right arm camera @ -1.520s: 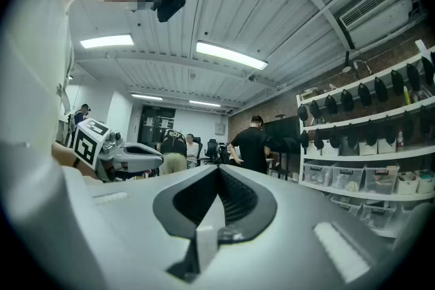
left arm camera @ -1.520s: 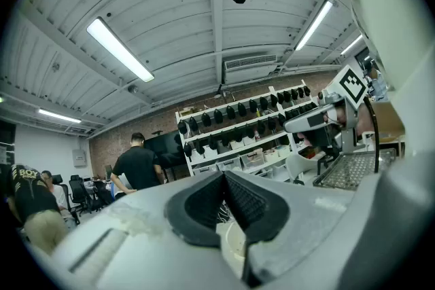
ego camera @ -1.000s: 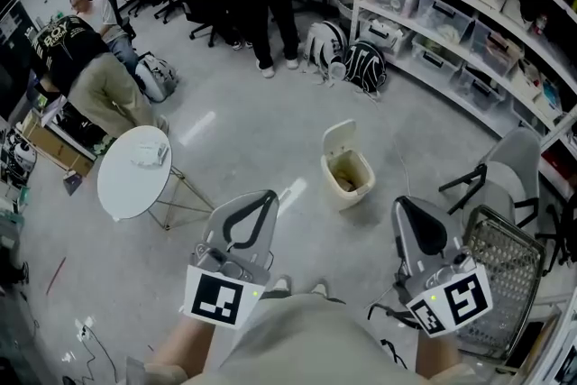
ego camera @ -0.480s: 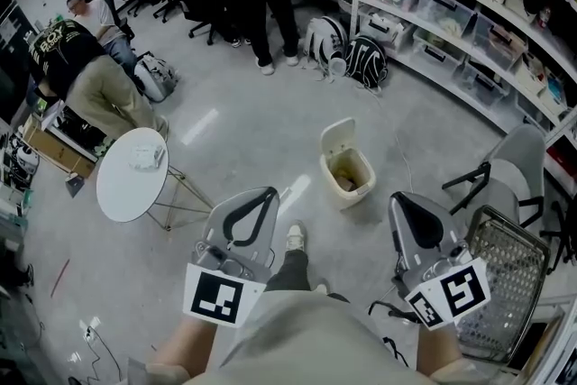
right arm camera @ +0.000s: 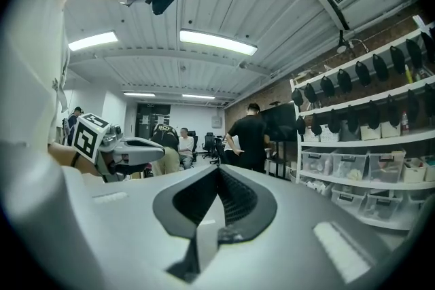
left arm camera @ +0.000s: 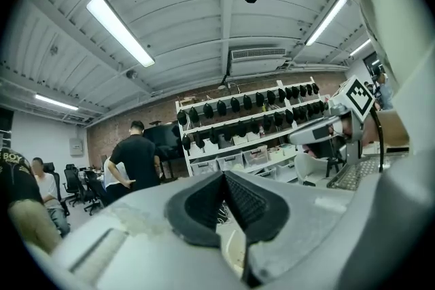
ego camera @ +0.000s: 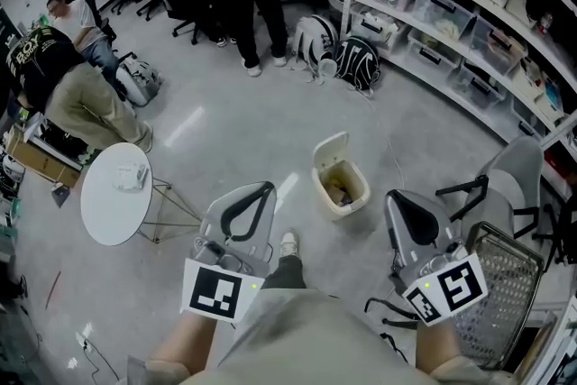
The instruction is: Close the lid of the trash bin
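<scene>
A cream trash bin (ego camera: pixel 343 187) stands on the grey floor ahead of me, its hinged lid (ego camera: pixel 328 148) raised upright at the far side, with some rubbish showing inside. My left gripper (ego camera: pixel 263 187) is held low and left of the bin, jaws together and empty. At the bin's right, my right gripper (ego camera: pixel 394 197) is also shut with nothing in it. Both are short of the bin and touch nothing. The left gripper view shows closed jaws (left arm camera: pixel 224 174) pointing up at shelves and ceiling. The right gripper view shows closed jaws (right arm camera: pixel 217 169) likewise.
A round white table (ego camera: pixel 115 206) stands to the left. A wire mesh chair (ego camera: pixel 505 279) and a grey chair (ego camera: pixel 516 169) are at the right. Shelving with bins (ego camera: pixel 451 4) lines the back right, backpacks (ego camera: pixel 341 51) at its foot. Several people stand or sit at the back left.
I have stepped forward: the bin sits closer and more central between the grippers, and my shoe now shows below. Both grippers stay shut and level.
</scene>
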A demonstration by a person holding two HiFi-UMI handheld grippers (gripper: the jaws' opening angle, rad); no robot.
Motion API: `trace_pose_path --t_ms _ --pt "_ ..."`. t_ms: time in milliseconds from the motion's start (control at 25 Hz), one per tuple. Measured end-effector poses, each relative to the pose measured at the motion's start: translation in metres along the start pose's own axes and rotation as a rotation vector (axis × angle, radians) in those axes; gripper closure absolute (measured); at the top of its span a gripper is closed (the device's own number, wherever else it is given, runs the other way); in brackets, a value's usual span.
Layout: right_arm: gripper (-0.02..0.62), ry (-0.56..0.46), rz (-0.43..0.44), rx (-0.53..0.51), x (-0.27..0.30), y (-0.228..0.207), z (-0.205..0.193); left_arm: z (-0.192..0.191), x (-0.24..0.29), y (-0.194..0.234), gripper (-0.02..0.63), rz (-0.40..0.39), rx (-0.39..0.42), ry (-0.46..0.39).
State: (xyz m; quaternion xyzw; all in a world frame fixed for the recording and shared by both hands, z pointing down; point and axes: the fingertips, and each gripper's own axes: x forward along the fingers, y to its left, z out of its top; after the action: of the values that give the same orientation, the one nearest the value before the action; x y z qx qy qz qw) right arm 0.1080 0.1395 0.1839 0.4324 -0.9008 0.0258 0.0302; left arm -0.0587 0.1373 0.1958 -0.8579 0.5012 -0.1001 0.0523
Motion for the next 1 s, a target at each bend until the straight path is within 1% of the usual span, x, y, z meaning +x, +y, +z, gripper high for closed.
trace_pose_path --t_ms 160,320,640,760,1000 --pt "0.592 0.033 -0.02 0.01 0.045 -0.018 -0.002 -0.006 0.036 0.032 0.604 -0.027 -0.008 0.002" --pt "0.592 0.062 -0.026 0.019 0.094 -0.036 -0.003 -0.011 0.074 0.069 0.603 -0.047 -0.046 0.012" --pt "0.592 0.113 -0.066 0.062 0.184 -0.071 -0.022 -0.038 0.142 0.131 0.604 -0.106 -0.09 0.047" --pt "0.592 0.134 -0.079 0.074 0.211 -0.082 -0.029 -0.047 0.164 0.147 0.603 -0.137 -0.097 0.06" --pt "0.592 0.182 -0.088 0.1 0.248 -0.101 -0.046 -0.065 0.199 0.164 0.603 -0.164 -0.112 0.091"
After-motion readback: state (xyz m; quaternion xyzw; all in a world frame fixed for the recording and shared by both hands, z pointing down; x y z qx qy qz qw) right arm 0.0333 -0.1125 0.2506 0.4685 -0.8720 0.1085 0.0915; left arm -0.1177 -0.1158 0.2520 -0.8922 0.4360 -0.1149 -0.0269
